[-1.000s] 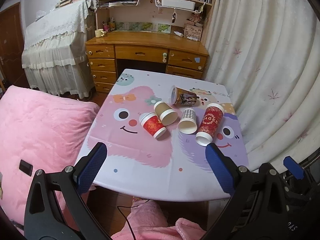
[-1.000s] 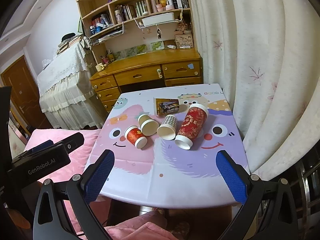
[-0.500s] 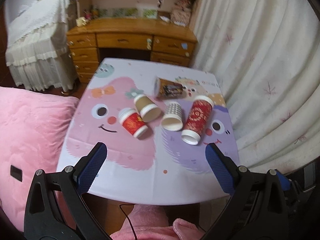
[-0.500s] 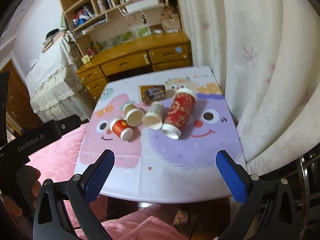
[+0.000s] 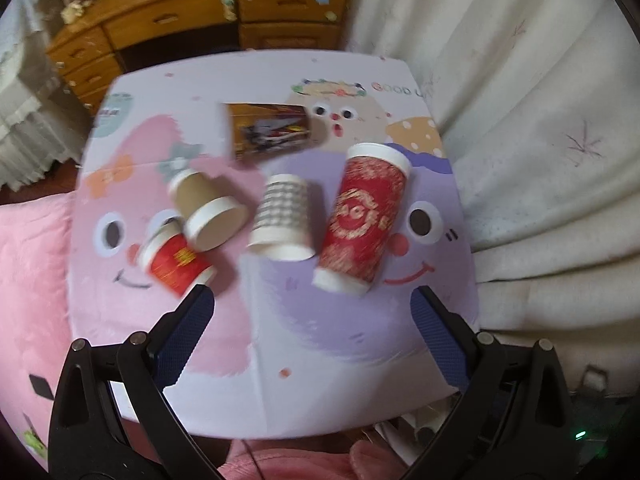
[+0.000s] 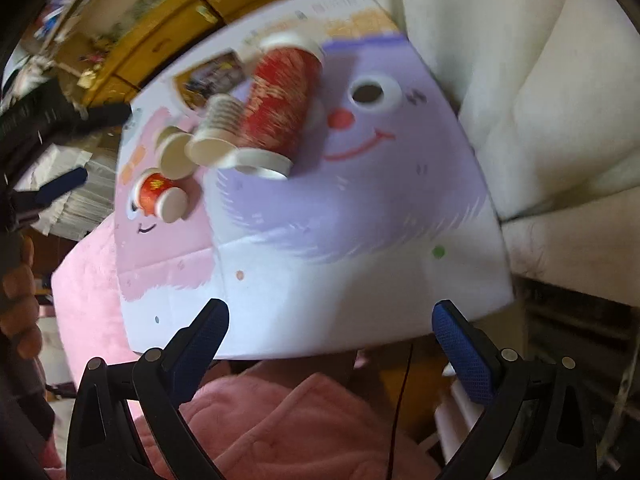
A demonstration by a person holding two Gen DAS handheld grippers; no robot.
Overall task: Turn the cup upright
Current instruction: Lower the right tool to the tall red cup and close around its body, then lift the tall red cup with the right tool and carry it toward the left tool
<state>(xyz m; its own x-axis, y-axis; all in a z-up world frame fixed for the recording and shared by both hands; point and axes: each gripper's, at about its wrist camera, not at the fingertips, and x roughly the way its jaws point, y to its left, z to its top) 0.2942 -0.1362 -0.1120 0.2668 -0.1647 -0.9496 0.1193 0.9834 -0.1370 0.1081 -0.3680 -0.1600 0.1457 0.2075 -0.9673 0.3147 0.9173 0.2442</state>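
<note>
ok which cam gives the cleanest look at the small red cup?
Left wrist. The small red cup lies on its side just ahead of the left fingertip, large and unobstructed, though slightly blurred. The right wrist view shows it smaller, far off to the left and motion-smeared, with its open mouth facing the camera.

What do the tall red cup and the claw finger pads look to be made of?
Tall red cup: apparently paper with a matte printed sleeve and white rolled rims at both ends; motion blur leaves the finish uncertain. Finger pads of the left claw: blue, finely dotted texture, probably rubber or soft plastic on black rigid arms.
</note>
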